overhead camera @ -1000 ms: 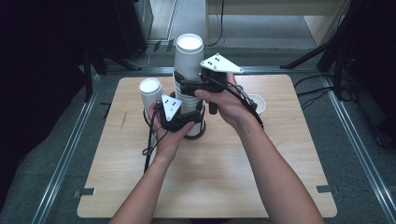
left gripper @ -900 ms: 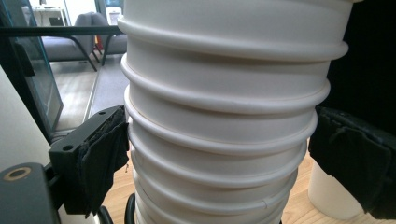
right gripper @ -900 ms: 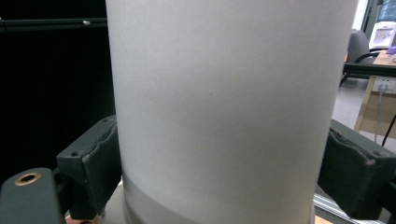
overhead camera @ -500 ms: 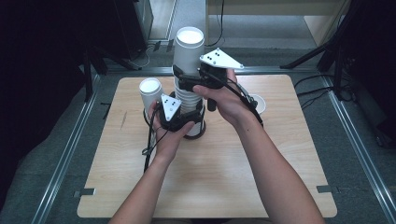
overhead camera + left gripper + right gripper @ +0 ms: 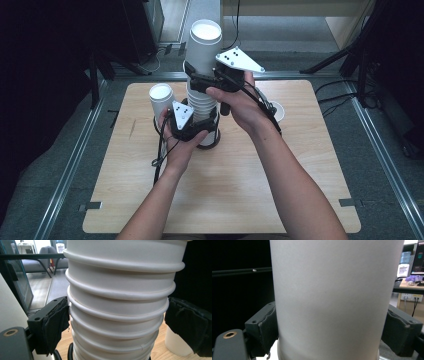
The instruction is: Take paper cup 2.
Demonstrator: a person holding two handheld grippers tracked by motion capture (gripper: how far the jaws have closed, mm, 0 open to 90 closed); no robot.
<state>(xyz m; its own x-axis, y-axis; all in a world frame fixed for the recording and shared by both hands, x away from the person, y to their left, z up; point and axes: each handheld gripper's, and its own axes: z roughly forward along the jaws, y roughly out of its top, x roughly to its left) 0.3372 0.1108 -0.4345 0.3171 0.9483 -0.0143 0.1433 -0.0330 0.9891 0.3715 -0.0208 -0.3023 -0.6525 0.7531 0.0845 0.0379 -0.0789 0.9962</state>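
A tall stack of white paper cups (image 5: pixel 202 107) stands upright at the middle of the wooden table (image 5: pixel 225 200). My left gripper (image 5: pixel 196 127) grips the stack low down; its black pads (image 5: pixel 56 325) press against the ribbed rims (image 5: pixel 117 315). Higher up, my right gripper (image 5: pixel 199 84) is shut on the top cup (image 5: pixel 204 50), which stands partly pulled out of the stack. That cup's plain wall (image 5: pixel 332 297) sits between both pads (image 5: pixel 265 327). The right jaws have just been closing with the cup between them.
A single white cup (image 5: pixel 161 100) stands upright just left of the stack. A small white disc (image 5: pixel 276 111) lies on the table to the right. A dark ring (image 5: pixel 212 144) circles the stack's base. Dark stands and cables surround the table.
The top cup has risen a little out of the stack, carried by the right gripper. The left hand and the lower stack have stayed where they were.
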